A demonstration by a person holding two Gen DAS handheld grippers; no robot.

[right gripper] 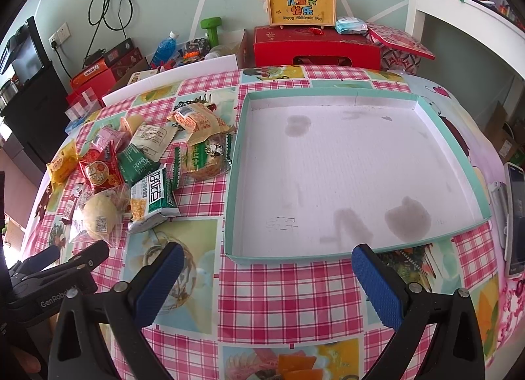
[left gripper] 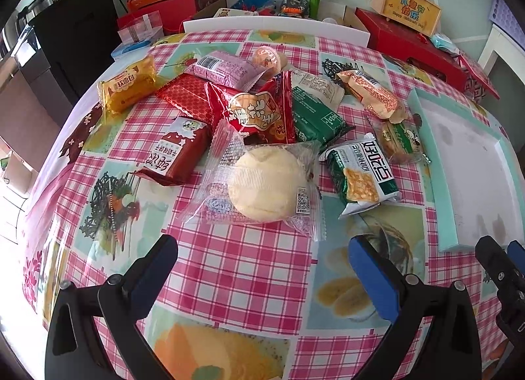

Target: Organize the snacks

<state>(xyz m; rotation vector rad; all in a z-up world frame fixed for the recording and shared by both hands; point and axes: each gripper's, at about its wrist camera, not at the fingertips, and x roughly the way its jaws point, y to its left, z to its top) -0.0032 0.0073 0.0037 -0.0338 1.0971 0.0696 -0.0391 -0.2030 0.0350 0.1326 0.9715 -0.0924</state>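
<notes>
Phone (right gripper: 515, 222) cut off at right frame edge. Green packet (left gripper: 315, 114) half hidden under red packet (left gripper: 259, 111). Tray (left gripper: 472, 183) stains blurred.

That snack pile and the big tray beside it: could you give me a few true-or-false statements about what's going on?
1. The tray already holds several snacks. False: it holds no snacks, only stains.
2. The round bun in a clear wrapper lies nearest the left hand-held gripper. True.
3. The right hand-held gripper grips a green packet. False: its jaws are open on nothing.
4. The snacks lie on a pink checked tablecloth. True.
5. The yellow bread packet sits inside the tray. False: it lies at the pile's far edge.
</notes>
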